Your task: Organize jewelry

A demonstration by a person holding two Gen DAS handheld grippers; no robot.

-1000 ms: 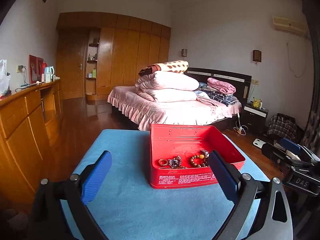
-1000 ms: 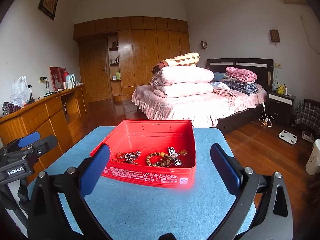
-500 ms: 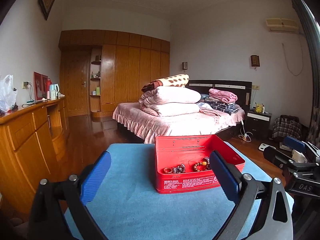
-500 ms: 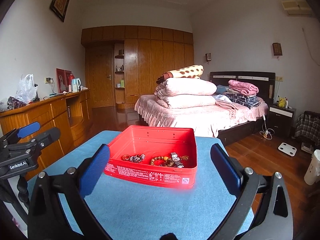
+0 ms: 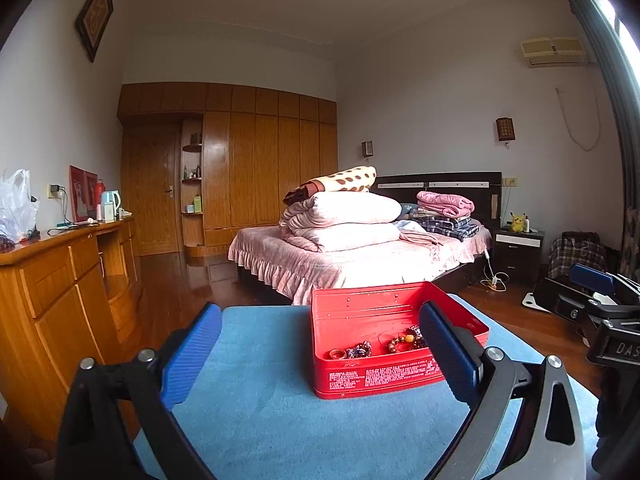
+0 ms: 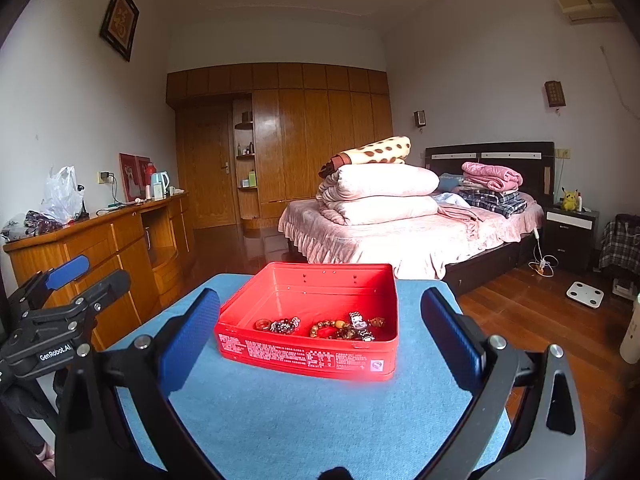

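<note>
Both hand-held grippers, left (image 5: 320,354) and right (image 6: 320,338), have pulled back from the red tin (image 6: 312,320), wide and empty; the jewelry (image 6: 340,326) sits inside, likely sorted.

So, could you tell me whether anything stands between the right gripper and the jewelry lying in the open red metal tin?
Only the near wall of the red metal tin does: the open right gripper sits low before it, so the beaded bracelets and watch behind it need reaching from above.
</note>
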